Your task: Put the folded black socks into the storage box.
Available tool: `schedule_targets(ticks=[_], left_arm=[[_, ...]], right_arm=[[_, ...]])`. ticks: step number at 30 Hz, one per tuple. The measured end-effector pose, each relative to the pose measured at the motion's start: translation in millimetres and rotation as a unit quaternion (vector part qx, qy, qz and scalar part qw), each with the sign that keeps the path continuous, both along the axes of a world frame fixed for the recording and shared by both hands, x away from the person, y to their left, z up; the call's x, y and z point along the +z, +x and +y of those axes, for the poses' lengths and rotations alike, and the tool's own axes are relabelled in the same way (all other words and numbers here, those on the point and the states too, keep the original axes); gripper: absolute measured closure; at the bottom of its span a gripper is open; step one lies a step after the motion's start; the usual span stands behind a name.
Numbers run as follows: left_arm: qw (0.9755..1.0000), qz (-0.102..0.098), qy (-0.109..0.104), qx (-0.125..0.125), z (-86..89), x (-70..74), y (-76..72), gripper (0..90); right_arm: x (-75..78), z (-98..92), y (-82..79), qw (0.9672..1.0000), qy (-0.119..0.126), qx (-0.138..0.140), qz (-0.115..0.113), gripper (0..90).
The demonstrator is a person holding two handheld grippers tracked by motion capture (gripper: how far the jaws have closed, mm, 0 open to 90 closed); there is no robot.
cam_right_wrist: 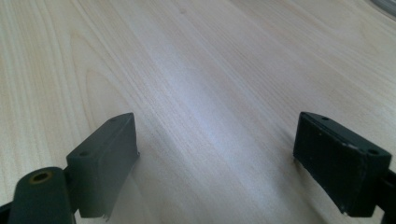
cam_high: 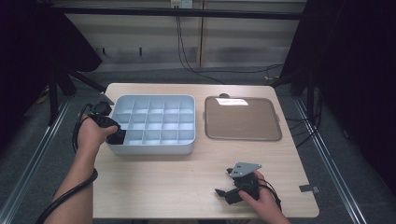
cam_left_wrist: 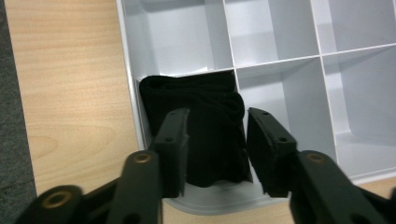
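1. High view: left gripper [cam_high: 113,132] sits at the 9 o'clock edge of the grey divided tray [cam_high: 154,123], over its near-left corner compartment.
2. Left gripper view: a black rolled sock [cam_left_wrist: 205,130] lies in that corner compartment, against the tray's outer wall. The left gripper's jaws stand partly apart on either side of the sock; the pads do not press it.
3. Brown flat lid [cam_high: 243,118] lies at 3 o'clock of the tray, just beside it on the wooden table [cam_high: 187,182].
4. Right gripper [cam_high: 229,192] rests at 5 o'clock of the tray, well apart from it; in the right gripper view its jaws are spread wide over bare wood, nothing between them.
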State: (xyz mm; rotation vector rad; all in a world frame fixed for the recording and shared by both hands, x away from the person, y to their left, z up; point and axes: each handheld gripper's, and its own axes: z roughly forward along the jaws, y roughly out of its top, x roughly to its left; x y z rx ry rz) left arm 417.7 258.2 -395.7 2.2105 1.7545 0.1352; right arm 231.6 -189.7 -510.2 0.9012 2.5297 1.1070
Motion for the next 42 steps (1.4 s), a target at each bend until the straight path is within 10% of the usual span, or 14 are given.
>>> schedule_targets(ticks=[16,42], left_arm=[[0.9996,-0.018,-0.016,-0.013,-3.3,10.1,-5.6,34.1],[0.9980,-0.026,-0.034,-0.047,-13.9,20.6,-18.2,31.7]], right_arm=[[0.0,0.0,0.0,1.0000,0.000,0.000,0.000,13.1],[0.0,0.0,0.0,1.0000,0.000,0.000,0.000,13.1]])
